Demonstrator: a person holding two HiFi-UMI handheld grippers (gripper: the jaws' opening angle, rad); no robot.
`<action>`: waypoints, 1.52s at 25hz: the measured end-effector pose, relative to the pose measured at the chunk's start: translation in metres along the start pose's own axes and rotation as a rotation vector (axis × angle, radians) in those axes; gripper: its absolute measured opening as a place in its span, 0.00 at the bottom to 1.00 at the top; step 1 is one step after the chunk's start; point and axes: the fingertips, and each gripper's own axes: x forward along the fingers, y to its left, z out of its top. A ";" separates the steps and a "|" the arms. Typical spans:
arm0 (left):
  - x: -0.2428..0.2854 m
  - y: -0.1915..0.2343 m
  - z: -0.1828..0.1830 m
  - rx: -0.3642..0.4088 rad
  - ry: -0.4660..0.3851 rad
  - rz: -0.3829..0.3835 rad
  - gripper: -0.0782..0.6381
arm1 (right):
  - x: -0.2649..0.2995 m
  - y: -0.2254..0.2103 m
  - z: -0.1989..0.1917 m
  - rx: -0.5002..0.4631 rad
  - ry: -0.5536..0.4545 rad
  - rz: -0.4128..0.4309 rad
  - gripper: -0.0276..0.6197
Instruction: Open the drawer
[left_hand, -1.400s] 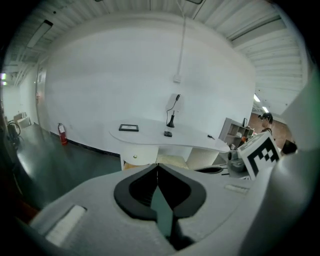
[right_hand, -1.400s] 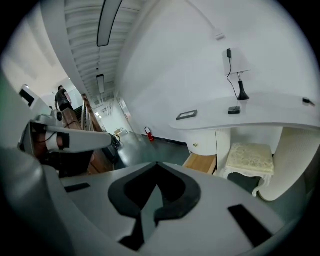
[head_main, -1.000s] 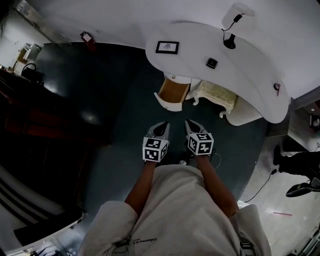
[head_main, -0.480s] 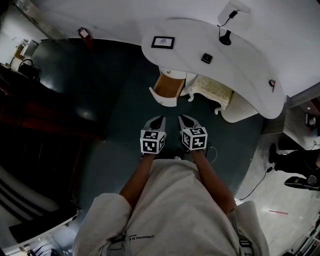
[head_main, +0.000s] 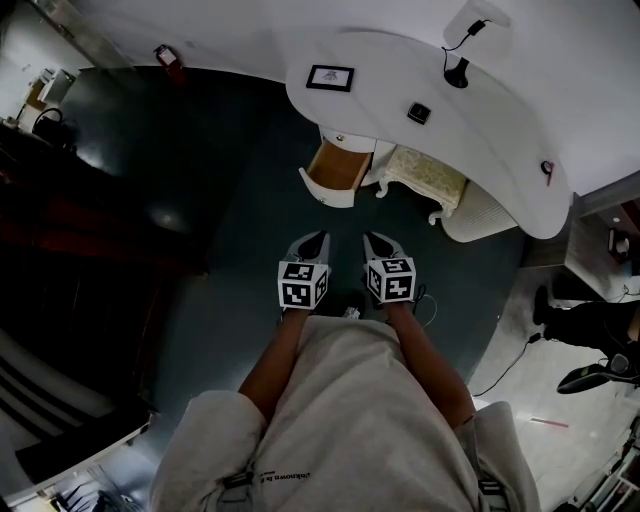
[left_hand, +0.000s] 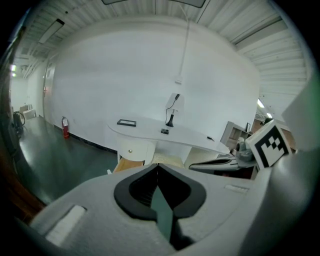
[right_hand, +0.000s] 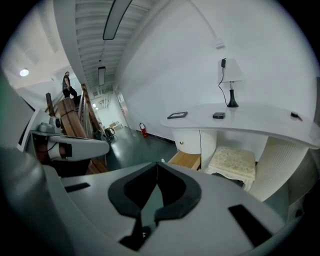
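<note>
Left gripper (head_main: 318, 240): fingers clenched, empty. Drawer (head_main: 337, 172) lies straight ahead of it, well apart, under the left end of the desk (head_main: 480, 110). It is already pulled out, long axis running toward the person. Right gripper (head_main: 370, 240): fingers clenched, nothing held. The drawer sits ahead and left of it, so the left gripper is likely nearer. Shirt (head_main: 350, 420) print is too small to read; no other legible text.

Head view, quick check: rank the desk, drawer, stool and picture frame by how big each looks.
1. desk: by far the largest.
2. stool and drawer: look about alike, so not ranked between them.
3. picture frame: smallest.
</note>
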 end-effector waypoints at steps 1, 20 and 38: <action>0.000 0.001 -0.001 -0.001 0.001 0.000 0.12 | 0.001 -0.001 -0.001 0.006 0.001 -0.004 0.07; 0.010 0.000 0.011 0.020 -0.018 0.002 0.12 | -0.007 -0.018 0.006 0.034 -0.010 -0.005 0.07; 0.006 -0.009 0.001 0.016 -0.011 -0.009 0.12 | -0.008 0.001 -0.002 0.052 -0.001 0.090 0.07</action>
